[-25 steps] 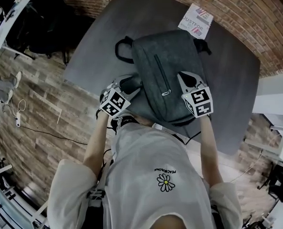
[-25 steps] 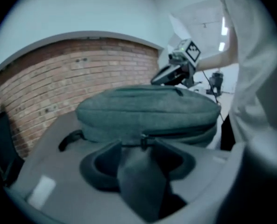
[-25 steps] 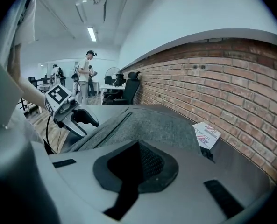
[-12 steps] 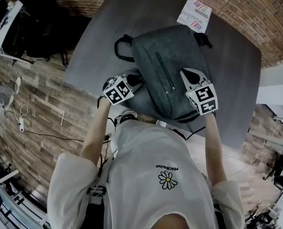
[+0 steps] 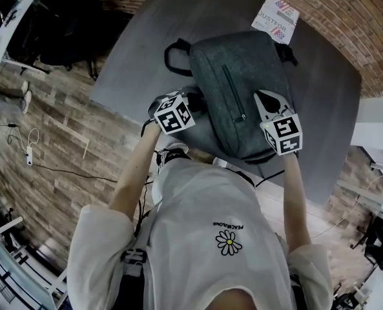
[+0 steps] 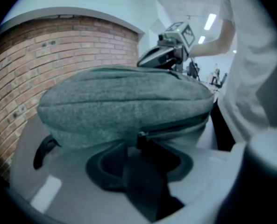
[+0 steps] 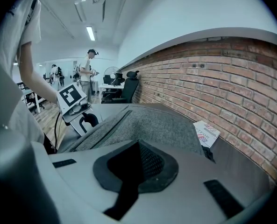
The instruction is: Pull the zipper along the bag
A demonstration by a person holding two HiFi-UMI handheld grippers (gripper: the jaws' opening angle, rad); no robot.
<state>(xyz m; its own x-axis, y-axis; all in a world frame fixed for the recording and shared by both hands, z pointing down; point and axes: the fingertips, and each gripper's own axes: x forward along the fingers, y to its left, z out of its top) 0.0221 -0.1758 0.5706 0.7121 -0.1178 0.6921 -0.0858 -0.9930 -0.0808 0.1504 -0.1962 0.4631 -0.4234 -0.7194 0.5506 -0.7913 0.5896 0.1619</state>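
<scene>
A grey felt backpack [image 5: 243,76] lies flat on the dark table [image 5: 139,50]. The left gripper view shows its side zipper [image 6: 175,127] with the pull [image 6: 141,138] right at my left gripper's [image 6: 140,149] tips. Those jaws have just been opening and stand apart; the pull hangs at the mouth of the gap, not pinched. In the head view the left gripper [image 5: 194,100] is against the bag's left side. My right gripper [image 5: 267,102] rests on the bag's right edge, shut on a bit of mesh fabric [image 7: 151,162]. A front pocket zipper [image 5: 233,92] runs down the bag's top.
A printed card [image 5: 278,17] lies on the table beyond the bag, next to the brick wall [image 7: 231,78]. The bag's carry handle [image 5: 174,55] loops out at the far left. Office chairs and floor cables [image 5: 23,154] lie left of the table. A person [image 7: 88,73] stands far off.
My left gripper has come in closer to the bag's left side and rolled, its marker cube now turned more upward. The right gripper has stayed on the bag's right edge.
</scene>
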